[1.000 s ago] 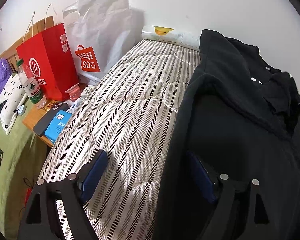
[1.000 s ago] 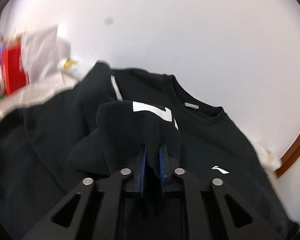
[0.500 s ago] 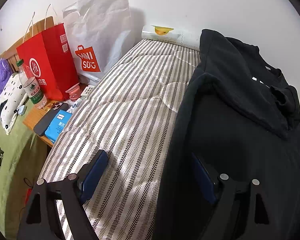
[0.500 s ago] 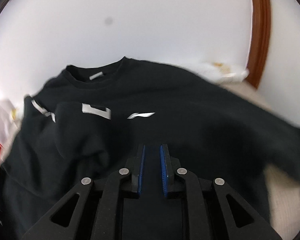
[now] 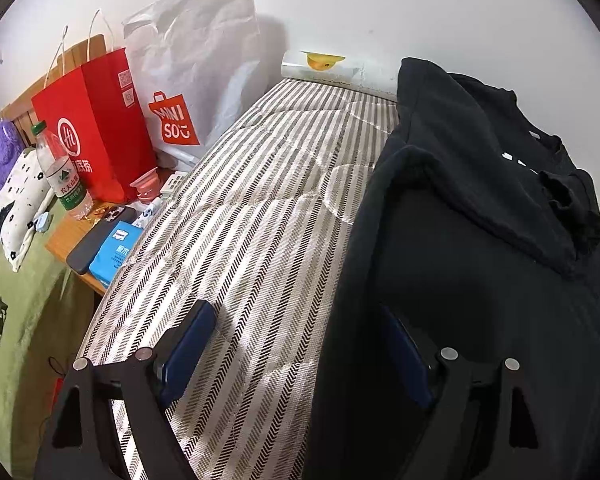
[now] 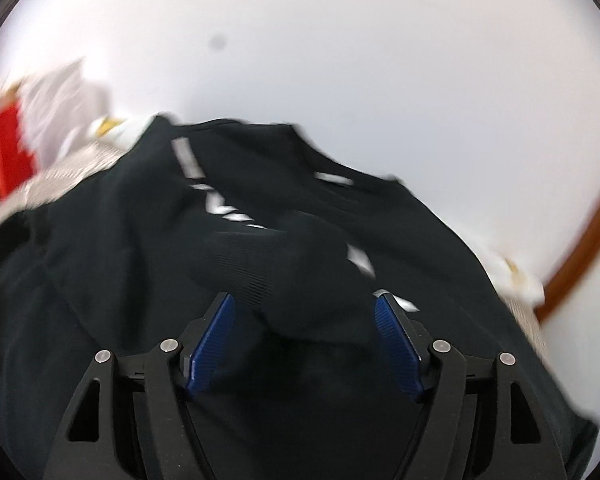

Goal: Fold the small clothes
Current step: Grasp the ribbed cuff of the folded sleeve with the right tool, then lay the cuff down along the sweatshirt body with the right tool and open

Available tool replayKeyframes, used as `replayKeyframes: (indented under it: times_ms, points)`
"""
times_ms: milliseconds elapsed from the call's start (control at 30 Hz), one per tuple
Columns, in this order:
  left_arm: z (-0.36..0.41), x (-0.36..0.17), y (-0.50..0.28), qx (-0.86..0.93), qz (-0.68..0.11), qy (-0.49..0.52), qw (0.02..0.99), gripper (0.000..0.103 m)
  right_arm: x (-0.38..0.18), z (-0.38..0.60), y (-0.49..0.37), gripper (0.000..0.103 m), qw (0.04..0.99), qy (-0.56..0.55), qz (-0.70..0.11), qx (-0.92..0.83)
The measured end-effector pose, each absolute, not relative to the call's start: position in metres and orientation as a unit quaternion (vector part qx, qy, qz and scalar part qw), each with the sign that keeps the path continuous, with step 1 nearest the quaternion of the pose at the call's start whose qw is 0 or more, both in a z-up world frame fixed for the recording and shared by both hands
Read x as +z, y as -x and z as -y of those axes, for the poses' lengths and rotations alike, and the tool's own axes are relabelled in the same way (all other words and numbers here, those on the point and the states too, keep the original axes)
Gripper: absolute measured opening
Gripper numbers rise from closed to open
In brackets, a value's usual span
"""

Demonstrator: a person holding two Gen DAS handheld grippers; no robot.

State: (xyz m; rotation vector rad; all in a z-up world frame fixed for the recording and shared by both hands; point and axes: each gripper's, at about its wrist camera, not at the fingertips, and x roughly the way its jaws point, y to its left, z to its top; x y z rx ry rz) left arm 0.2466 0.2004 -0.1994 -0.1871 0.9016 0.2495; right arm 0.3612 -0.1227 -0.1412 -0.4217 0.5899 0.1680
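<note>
A black sweatshirt (image 5: 480,248) with white chest markings lies on the striped mattress (image 5: 240,240), against the white wall. Its left sleeve is folded across the chest, the ribbed cuff (image 6: 268,264) resting near the white logo. My left gripper (image 5: 296,348) is open and hovers low over the sweatshirt's left edge, one finger over the mattress, one over the black fabric. My right gripper (image 6: 304,340) is open above the cuff, with the cuff lying between its blue pads and not held. The right wrist view is blurred.
Left of the mattress stand a red paper bag (image 5: 96,128), a white MINISO bag (image 5: 192,80) and a water bottle (image 5: 60,172). A phone (image 5: 96,240) and a blue packet (image 5: 114,252) lie on a wooden ledge. A brown curved frame (image 6: 580,248) is at the right.
My right gripper was shut on the sleeve cuff, carried it over the chest, then let go and opened. The left gripper has not moved.
</note>
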Motion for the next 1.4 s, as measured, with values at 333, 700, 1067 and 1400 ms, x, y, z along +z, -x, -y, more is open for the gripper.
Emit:
replayKeyframes:
  times_ms: [333,700,1067,1400]
  points:
    - [-0.166,-0.174,-0.308,0.097,-0.441,-0.045,0.891,0.083,-0.174,0.108,-0.411,0.022,0.913,0.238,-0.331,-0.002]
    - [-0.176,-0.193,-0.351,0.102,-0.438,-0.024,0.893,0.078,-0.129,0.248,-0.383,0.019,0.942,-0.014,-0.334,0.035]
    - [-0.181,-0.197,-0.35,0.089,-0.434,-0.009,0.896,0.08,-0.142,0.312,-0.333,0.038,0.934,-0.011,-0.357,-0.015]
    - [-0.191,-0.2,-0.35,0.076,-0.438,0.024,0.895,0.083,-0.113,0.262,-0.355,0.067,0.948,0.078,-0.307,0.013]
